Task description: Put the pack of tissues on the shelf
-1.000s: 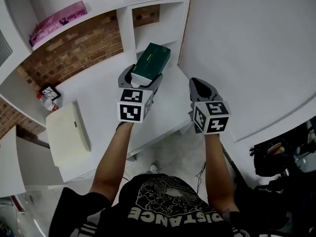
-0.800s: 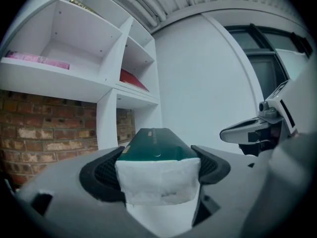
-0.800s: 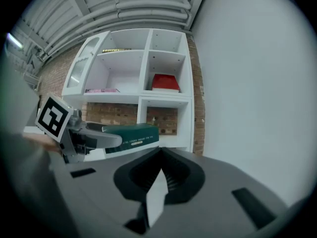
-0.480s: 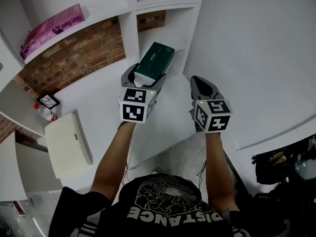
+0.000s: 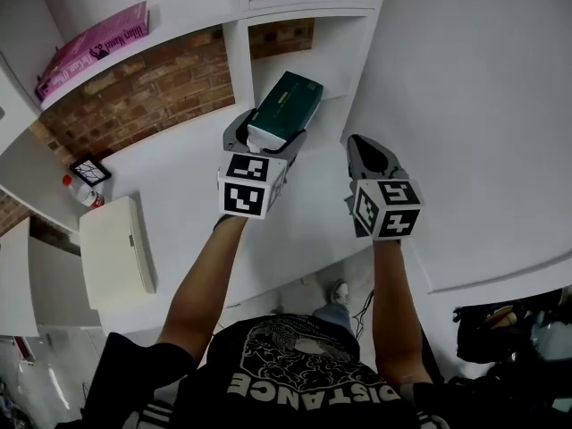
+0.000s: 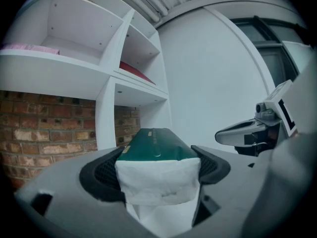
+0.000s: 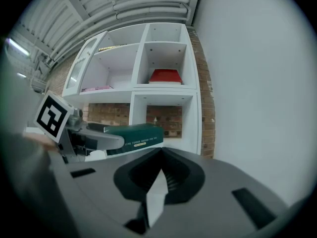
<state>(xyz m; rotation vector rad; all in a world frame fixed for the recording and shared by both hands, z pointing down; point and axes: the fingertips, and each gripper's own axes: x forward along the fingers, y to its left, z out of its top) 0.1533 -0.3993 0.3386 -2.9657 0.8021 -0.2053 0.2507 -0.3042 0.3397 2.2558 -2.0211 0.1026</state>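
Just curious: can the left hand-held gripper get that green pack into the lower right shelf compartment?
Probably yes: the left hand-held gripper holds the tissue pack facing the open compartment; nothing between.

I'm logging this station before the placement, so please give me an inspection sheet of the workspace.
Surface: white shelf ledge, under both grippers.
Job's things: green pack of tissues held in front of the lower compartment, not yet set down.
Clutter: pink pack on the upper shelf; red item above; flat white box and small bottle on the ledge.
Grippers: left gripper shut on the pack; right gripper shut, empty.
Cables: thin cable on the floor.
Surroundings: brick wall, white wall.
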